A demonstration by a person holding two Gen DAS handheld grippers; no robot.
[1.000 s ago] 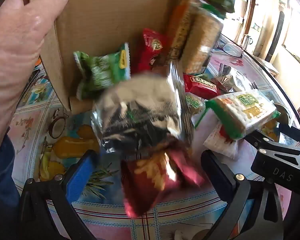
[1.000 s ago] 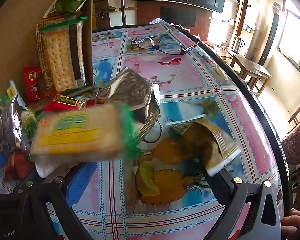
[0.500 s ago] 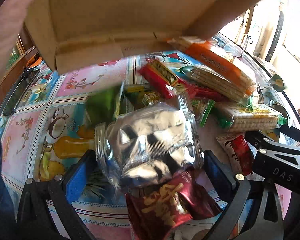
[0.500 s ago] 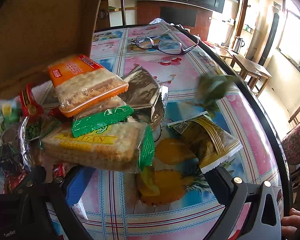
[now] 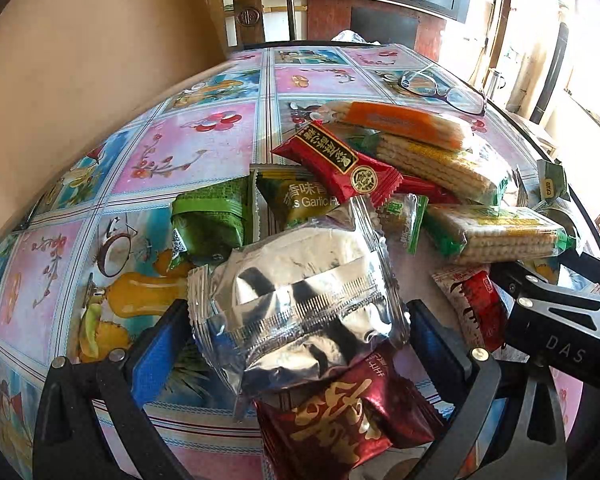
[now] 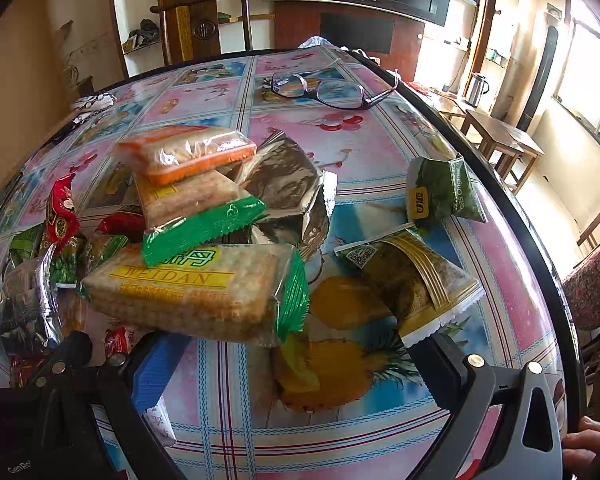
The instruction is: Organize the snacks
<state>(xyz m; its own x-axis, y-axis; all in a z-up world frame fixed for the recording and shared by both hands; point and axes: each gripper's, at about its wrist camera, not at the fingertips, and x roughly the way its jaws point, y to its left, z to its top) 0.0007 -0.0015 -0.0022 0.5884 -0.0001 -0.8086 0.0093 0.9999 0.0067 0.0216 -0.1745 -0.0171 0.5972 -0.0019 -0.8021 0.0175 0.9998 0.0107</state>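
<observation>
While both grippers, left gripper (image 5: pixel 300 344) and right gripper (image 6: pixel 296 364), gape wide and grasp nothing, a silver packet (image 5: pixel 300 300) tops the snack pile beside the glasses (image 6: pixel 324 90).

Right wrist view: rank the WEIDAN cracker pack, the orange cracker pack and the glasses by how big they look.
1. WEIDAN cracker pack, though it lies nearest the camera.
2-3. Orange cracker pack and glasses look about alike; the glasses are farther, so no ranking.
</observation>
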